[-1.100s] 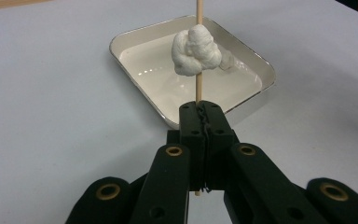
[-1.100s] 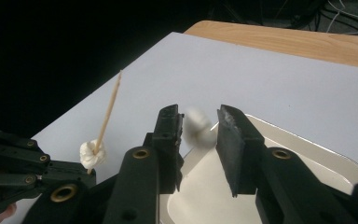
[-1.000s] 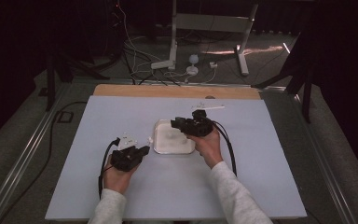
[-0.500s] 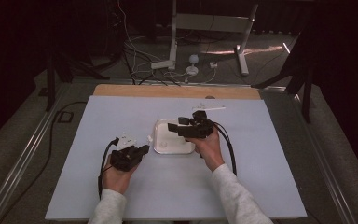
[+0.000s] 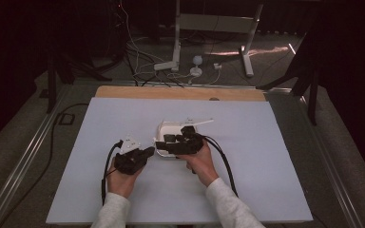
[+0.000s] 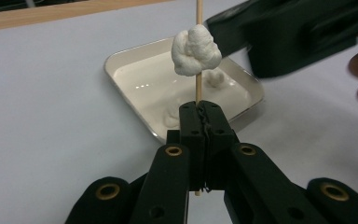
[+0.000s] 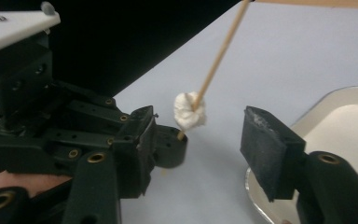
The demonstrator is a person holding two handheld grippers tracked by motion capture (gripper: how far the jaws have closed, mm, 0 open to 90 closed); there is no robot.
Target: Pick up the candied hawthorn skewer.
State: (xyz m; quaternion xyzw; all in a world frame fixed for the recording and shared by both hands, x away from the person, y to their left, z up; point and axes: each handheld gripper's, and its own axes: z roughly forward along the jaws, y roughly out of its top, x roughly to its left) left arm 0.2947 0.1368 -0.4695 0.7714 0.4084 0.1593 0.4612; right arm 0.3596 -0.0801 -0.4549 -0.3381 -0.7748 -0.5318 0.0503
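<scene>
My left gripper (image 6: 200, 109) is shut on a thin wooden skewer (image 6: 198, 91) that stands upright. A white, soft lump (image 6: 196, 50) is stuck on the skewer above the jaws. My right gripper (image 7: 200, 119) is open, one jaw on each side of that lump (image 7: 189, 112) and neither pad touching it; its jaws have just been closing. In the high view the two grippers meet at the near left corner of a white square dish (image 5: 167, 127). The dish (image 6: 121, 70) holds a few more white lumps.
A pale blue mat (image 5: 266, 142) covers the table, with a wooden strip (image 5: 180, 92) along its far edge. Beyond it, cables and a stand's legs (image 5: 247, 61) lie on the floor. A black cable (image 5: 223, 161) trails from the right gripper.
The right gripper has moved left and nearer, from over the dish to the skewer held by the left gripper. The left gripper has stayed put.
</scene>
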